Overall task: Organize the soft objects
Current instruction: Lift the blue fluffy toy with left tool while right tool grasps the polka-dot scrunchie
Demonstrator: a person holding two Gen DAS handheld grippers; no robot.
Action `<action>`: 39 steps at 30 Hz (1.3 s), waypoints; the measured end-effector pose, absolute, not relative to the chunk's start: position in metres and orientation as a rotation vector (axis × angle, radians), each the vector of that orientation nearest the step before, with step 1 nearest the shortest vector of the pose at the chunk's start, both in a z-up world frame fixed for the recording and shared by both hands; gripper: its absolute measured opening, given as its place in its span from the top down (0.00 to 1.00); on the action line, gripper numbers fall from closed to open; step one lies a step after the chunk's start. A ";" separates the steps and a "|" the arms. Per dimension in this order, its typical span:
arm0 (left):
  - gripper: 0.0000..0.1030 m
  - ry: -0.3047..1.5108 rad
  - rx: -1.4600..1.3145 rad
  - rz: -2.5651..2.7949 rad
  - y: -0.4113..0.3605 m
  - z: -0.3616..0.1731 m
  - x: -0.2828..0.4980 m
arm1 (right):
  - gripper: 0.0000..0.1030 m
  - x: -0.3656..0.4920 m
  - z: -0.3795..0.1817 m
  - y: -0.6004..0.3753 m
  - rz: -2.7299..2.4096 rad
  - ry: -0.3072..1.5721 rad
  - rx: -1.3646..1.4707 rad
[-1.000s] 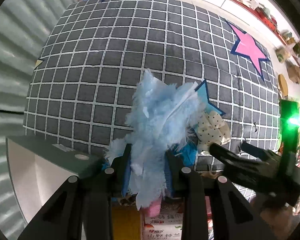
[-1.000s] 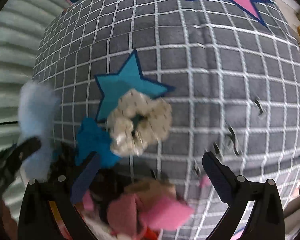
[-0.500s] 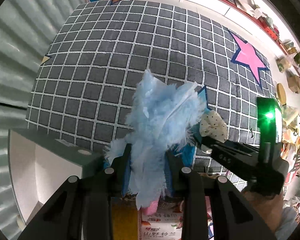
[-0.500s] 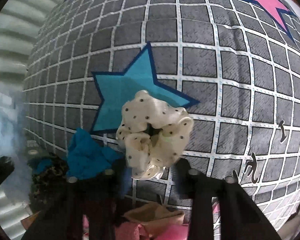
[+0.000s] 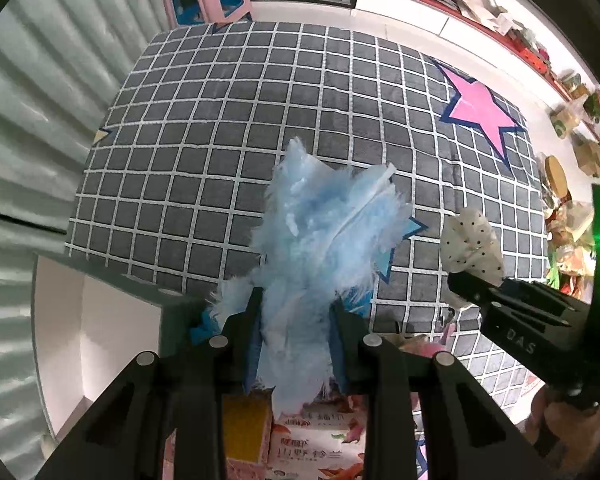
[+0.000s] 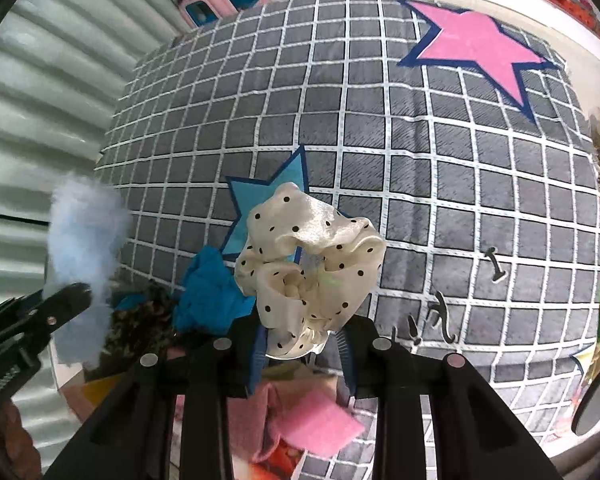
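Left gripper [image 5: 296, 344] pinches a pale blue feather bundle [image 5: 320, 248] and right gripper [image 6: 304, 352] is clamped on a cream polka-dot scrunchie [image 6: 308, 256], both held up above the grid-pattern rug [image 5: 220, 140]. Only the scrunchie's lower edge sits between the fingers, so the slick satin may slip free. The loose feathers might shed or slide out onto the pile of fabrics [image 6: 208, 292] below.

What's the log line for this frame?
left tongs: shut on blue feathers | right tongs: shut on polka-dot scrunchie | both above checked mat
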State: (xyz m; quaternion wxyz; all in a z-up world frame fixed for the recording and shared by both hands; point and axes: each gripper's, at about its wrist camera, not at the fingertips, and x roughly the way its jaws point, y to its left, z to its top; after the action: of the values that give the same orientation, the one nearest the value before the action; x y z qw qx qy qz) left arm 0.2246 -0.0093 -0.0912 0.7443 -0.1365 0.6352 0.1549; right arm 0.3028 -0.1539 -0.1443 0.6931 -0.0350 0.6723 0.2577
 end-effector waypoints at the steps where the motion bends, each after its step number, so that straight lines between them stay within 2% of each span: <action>1: 0.69 1.388 -0.296 0.339 -0.011 -0.089 0.224 | 0.69 0.301 -0.141 -0.154 0.578 1.497 -0.081; 29: 0.69 1.327 -0.315 0.411 -0.031 -0.046 0.183 | 0.69 0.270 -0.088 -0.130 0.782 1.434 -0.153; 39: 0.69 1.294 -0.350 0.445 -0.014 -0.033 0.156 | 0.69 0.246 -0.076 -0.112 0.824 1.416 -0.174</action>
State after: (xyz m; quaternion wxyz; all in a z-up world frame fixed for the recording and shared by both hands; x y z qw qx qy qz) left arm 0.1563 -0.0136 -0.0331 0.7609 -0.1608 0.5944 0.2046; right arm 0.2456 -0.1118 -0.0758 0.6794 -0.0773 0.6308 0.3668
